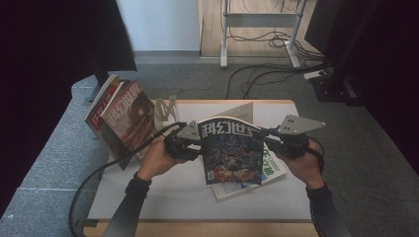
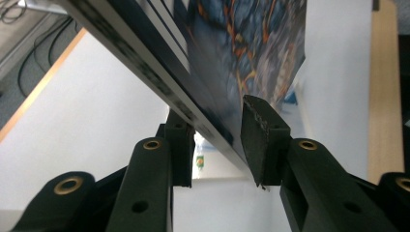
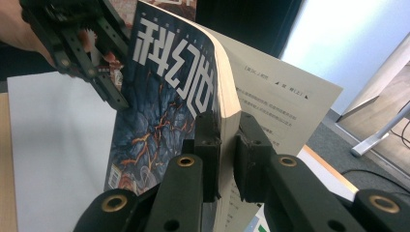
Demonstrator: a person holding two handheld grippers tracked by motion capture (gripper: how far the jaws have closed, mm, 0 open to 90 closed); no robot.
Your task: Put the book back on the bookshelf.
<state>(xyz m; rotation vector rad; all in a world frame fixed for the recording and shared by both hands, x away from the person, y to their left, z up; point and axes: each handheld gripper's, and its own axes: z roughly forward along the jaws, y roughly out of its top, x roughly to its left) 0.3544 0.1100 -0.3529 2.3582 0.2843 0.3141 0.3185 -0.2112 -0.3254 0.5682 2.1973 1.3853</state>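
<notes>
A blue-covered paperback magazine with white Chinese title characters (image 1: 230,150) is held upright above the middle of the white desk (image 1: 163,192). The right hand-held gripper (image 3: 227,140) pinches its page block at the right edge. The left hand-held gripper (image 2: 217,140) straddles its spine, jaws slightly spread, one pad touching the cover.

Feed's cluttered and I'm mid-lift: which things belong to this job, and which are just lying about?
In the job:
- blue-covered paperback magazine
- left gripper
- right gripper
- leaning red-brown magazines

Lying about:
- green-and-white book flat on the table
- floor cables
</notes>
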